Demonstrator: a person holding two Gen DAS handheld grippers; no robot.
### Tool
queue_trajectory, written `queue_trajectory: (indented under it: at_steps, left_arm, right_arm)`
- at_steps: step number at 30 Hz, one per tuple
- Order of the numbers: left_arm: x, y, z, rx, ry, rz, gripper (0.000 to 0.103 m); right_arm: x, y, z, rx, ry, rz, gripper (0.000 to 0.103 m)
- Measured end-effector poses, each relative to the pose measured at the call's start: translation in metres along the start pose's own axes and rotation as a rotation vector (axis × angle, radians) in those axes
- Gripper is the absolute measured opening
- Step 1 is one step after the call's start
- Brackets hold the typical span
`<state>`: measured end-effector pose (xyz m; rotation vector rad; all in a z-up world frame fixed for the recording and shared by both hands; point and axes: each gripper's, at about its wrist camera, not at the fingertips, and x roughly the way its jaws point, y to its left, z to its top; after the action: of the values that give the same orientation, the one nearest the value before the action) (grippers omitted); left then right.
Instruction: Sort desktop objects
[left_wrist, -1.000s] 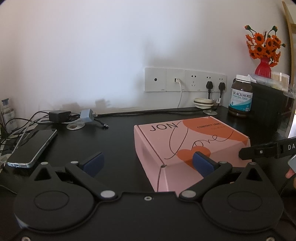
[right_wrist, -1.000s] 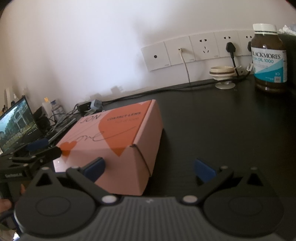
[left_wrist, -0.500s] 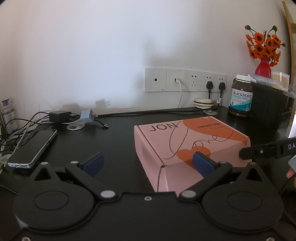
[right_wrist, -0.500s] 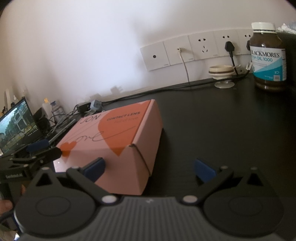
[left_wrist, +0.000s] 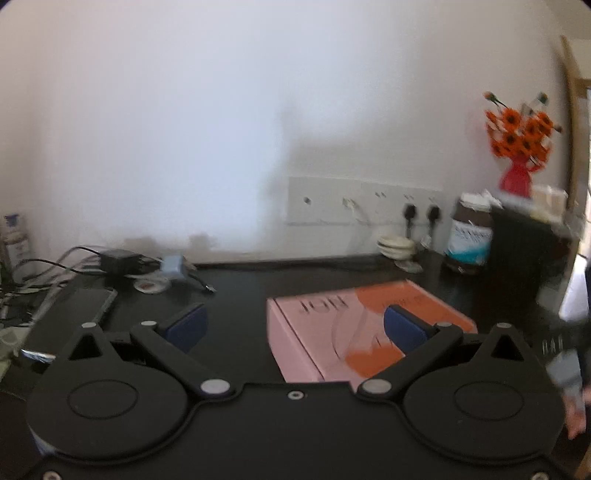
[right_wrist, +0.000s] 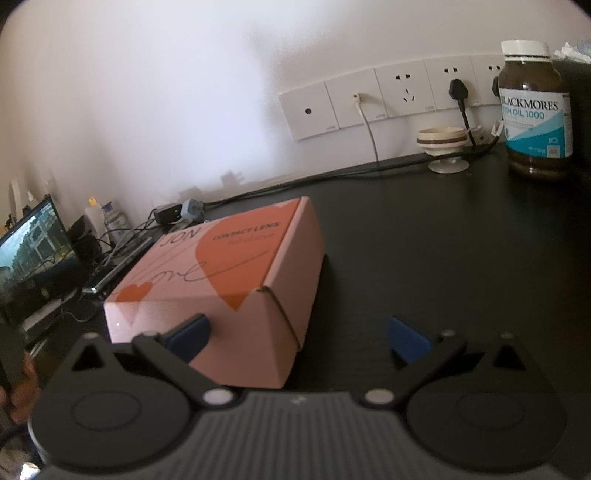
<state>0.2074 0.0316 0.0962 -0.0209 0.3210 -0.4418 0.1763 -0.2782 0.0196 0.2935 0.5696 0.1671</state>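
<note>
A pink and orange cardboard box (left_wrist: 347, 325) (right_wrist: 221, 280) lies flat on the black desk (right_wrist: 424, 258). My left gripper (left_wrist: 293, 328) hangs open just before the box's near left corner; its right pad overlaps the lid, nothing between the pads. My right gripper (right_wrist: 299, 334) is open near the box's right end, with its left pad in front of the box face. A brown supplement bottle (right_wrist: 533, 110) (left_wrist: 471, 236) stands at the back right by the wall sockets. A phone (left_wrist: 70, 317) lies at the left. The left wrist view is motion-blurred.
Chargers and tangled cables (left_wrist: 122, 258) sit at the back left. A small round stand (right_wrist: 445, 147) is below the sockets. A red vase of orange flowers (left_wrist: 517, 147) tops a dark block (left_wrist: 524, 251) at right. A lit screen (right_wrist: 33, 254) stands far left. A person's hand (right_wrist: 18, 391) shows at the left edge.
My left gripper has risen and tilted so the box and desk sit lower in its view, with blur. The right gripper has barely moved. The box has not moved.
</note>
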Motion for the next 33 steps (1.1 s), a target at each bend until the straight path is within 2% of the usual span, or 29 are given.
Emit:
queue_trajectory:
  at_steps: [3, 6, 13, 16, 20, 23, 27, 30, 33]
  left_arm:
    - [0.002, 0.012, 0.02, -0.088, -0.041, 0.017, 0.103]
    - [0.018, 0.017, 0.034, -0.132, -0.024, 0.027, 0.103]
    - [0.085, -0.019, 0.037, 0.086, 0.088, 0.114, 0.103]
    - [0.115, -0.028, 0.033, 0.118, 0.161, 0.129, 0.103]
    - [0.139, -0.026, 0.028, 0.072, 0.223, 0.127, 0.103]
    - [0.148, -0.021, 0.025, 0.076, 0.242, 0.126, 0.103]
    - [0.159, -0.011, 0.02, 0.073, 0.299, 0.07, 0.103]
    - [0.162, 0.0, 0.014, -0.014, 0.325, 0.019, 0.103]
    - [0.162, 0.007, 0.012, -0.044, 0.328, 0.014, 0.103]
  right_arm:
    - [0.0, 0.0, 0.0, 0.0, 0.0, 0.0, 0.102]
    - [0.001, -0.001, 0.002, 0.001, 0.003, 0.001, 0.102]
    - [0.002, 0.0, 0.001, -0.003, 0.005, 0.002, 0.102]
    - [0.002, 0.001, 0.0, -0.009, 0.007, 0.003, 0.102]
    - [0.002, 0.001, 0.0, -0.012, 0.009, 0.005, 0.102]
    - [0.004, 0.002, 0.0, -0.019, 0.017, 0.014, 0.102]
    - [0.005, 0.002, 0.0, -0.023, 0.016, 0.015, 0.102]
    - [0.005, 0.003, -0.001, -0.027, 0.015, 0.018, 0.102]
    - [0.003, 0.003, -0.002, -0.032, 0.008, 0.026, 0.102]
